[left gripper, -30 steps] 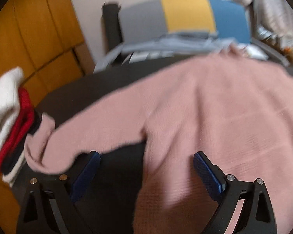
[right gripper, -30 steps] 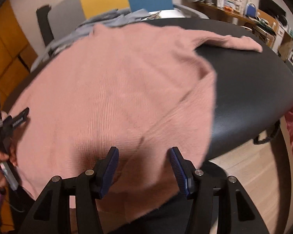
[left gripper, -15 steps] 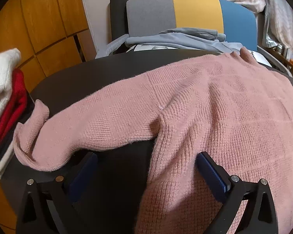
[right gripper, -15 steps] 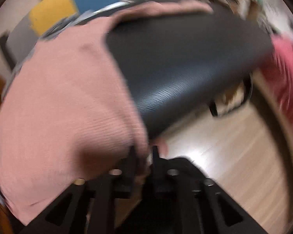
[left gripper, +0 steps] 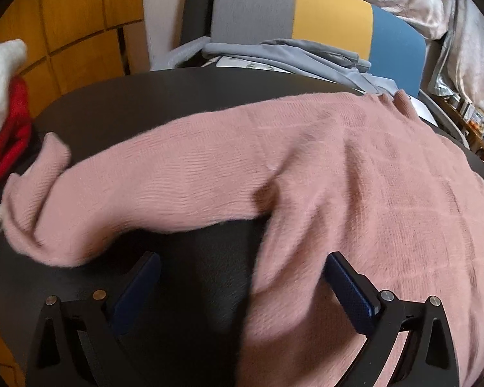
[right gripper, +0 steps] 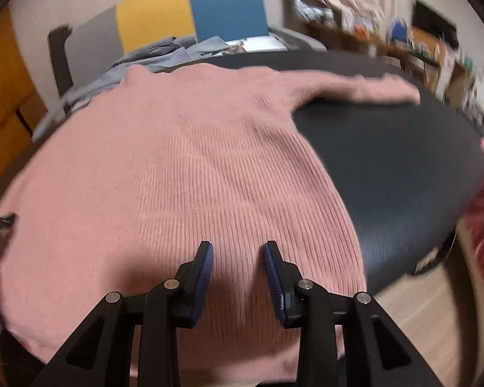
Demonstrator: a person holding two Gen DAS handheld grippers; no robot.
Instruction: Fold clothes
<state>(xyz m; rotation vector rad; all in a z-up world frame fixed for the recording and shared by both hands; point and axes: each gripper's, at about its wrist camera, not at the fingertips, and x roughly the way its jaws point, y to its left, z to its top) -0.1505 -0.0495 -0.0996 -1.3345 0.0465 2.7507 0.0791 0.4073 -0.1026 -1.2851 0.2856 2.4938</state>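
A pink knit sweater [right gripper: 184, 174] lies spread across the round black table [right gripper: 397, 167], which serves as the landmark here. Its body covers the table's near and middle part, and one sleeve [right gripper: 358, 88] stretches along the far rim. The other sleeve [left gripper: 122, 193] reaches toward the table's left edge, its cuff crumpled just beside a stack of folded clothes [left gripper: 3, 103] (white on top, red beneath).

The left gripper [left gripper: 242, 283] hangs above the table's near side with its jaws spread wide — bare tabletop and the sweater's side edge lie between them, nothing pinched. The right gripper [right gripper: 238, 264] hovers over the sweater's lower body, jaws partly apart, gripping nothing.

Beyond the table's far rim stands a chair [left gripper: 306, 16] with grey, yellow and blue panels, grey clothing [left gripper: 290, 54] heaped on it.
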